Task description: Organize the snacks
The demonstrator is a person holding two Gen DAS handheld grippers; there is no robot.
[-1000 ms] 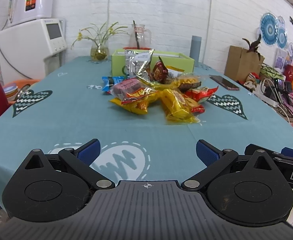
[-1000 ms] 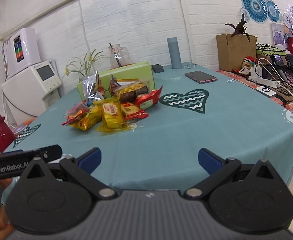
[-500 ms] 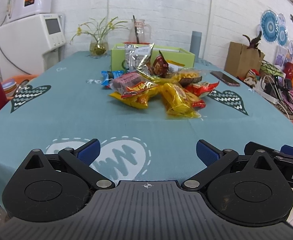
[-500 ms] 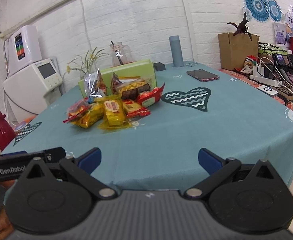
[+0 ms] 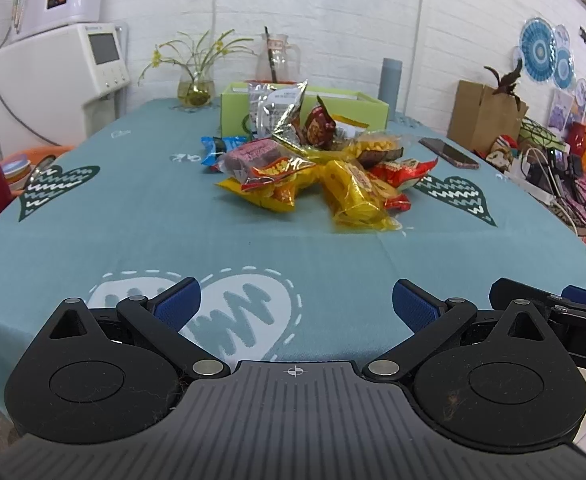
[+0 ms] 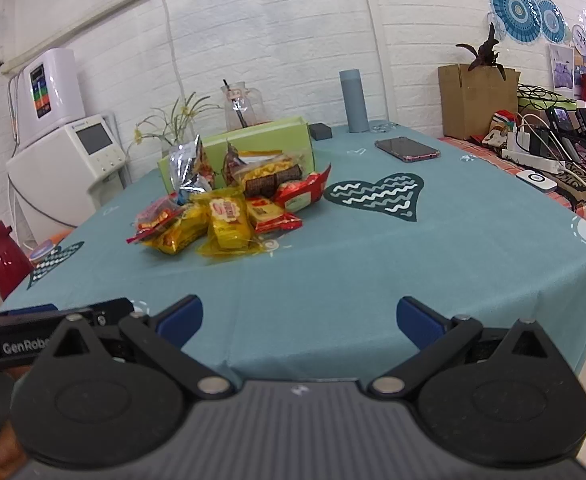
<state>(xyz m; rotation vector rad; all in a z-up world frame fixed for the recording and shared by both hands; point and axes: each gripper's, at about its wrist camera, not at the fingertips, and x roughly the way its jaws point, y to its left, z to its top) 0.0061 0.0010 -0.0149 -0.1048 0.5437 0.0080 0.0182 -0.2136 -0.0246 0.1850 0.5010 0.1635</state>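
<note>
You are holding the left gripper (image 5: 296,300) and the right gripper (image 6: 299,318) side by side over the near edge of the table, both with jaws spread wide and gripping nothing. The snack pile (image 5: 321,168) is sitting mid-table, well apart from both tools, heaped just in front of the open green box (image 5: 367,106), which looks like the likely place for it to go. Nothing is sorted yet, by the look of it. Risks, as a judgement: the packets are overlapping, so if you are closing on the yellow packet (image 5: 355,194) at the near side, you may be dragging its neighbours along or pinching only loose film and losing it in the lift. The silver foil bag (image 5: 279,110) is standing propped against the box and could tip over if you are brushing it while reaching in. The red packet (image 6: 303,194) is lying at the pile's right edge; a sweep from the right gripper could be pushing it toward the phone (image 6: 407,149), which is resting near the far right of the teal tablecloth (image 6: 433,264). With both tools this close together, you are also risking a knock between them when reaching for the same heap.
</note>
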